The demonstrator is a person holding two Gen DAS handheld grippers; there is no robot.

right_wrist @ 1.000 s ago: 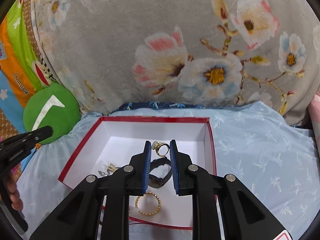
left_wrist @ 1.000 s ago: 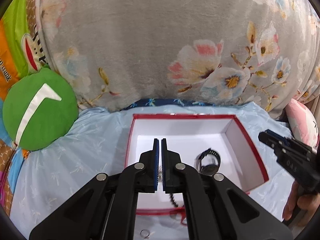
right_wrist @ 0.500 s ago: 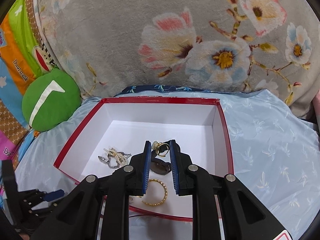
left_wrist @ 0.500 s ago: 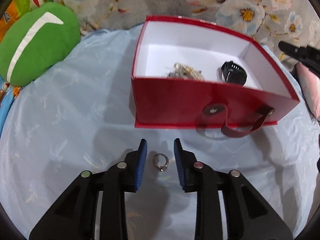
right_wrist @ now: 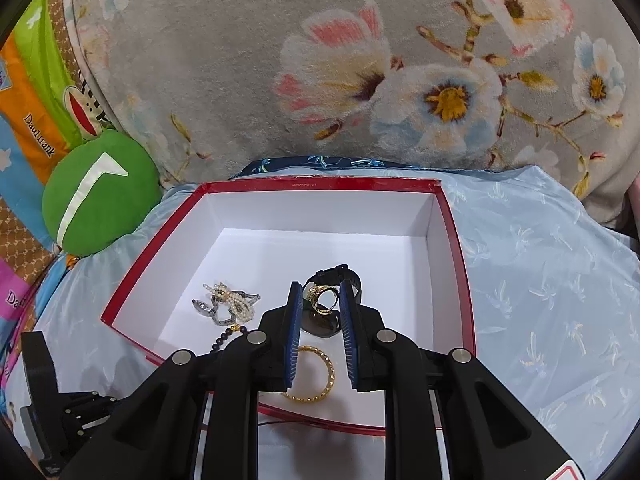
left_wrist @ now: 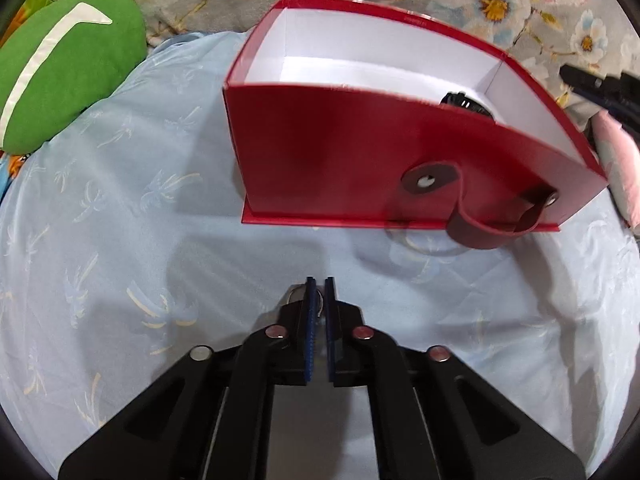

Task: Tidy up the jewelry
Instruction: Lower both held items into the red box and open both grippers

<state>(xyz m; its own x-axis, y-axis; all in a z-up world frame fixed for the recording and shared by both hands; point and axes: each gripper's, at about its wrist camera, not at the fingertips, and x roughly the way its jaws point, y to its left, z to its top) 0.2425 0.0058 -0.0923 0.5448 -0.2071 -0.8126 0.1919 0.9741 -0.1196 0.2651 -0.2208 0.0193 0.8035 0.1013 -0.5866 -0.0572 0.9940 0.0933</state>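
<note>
The left gripper (left_wrist: 319, 282) is pinched nearly closed on a silver ring (left_wrist: 297, 293) down on the blue sheet (left_wrist: 120, 208), before the red box (left_wrist: 340, 152). The right gripper (right_wrist: 319, 294) clasps a gold ring (right_wrist: 321, 299) above the box, where only its view shows a watch (right_wrist: 340, 276), gold bangle (right_wrist: 316, 378) and pearl pieces (right_wrist: 228, 304).

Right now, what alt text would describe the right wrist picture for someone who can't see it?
The right gripper holds a gold ring above an open red box containing a black watch, gold bangle and pearl jewelry.
</note>
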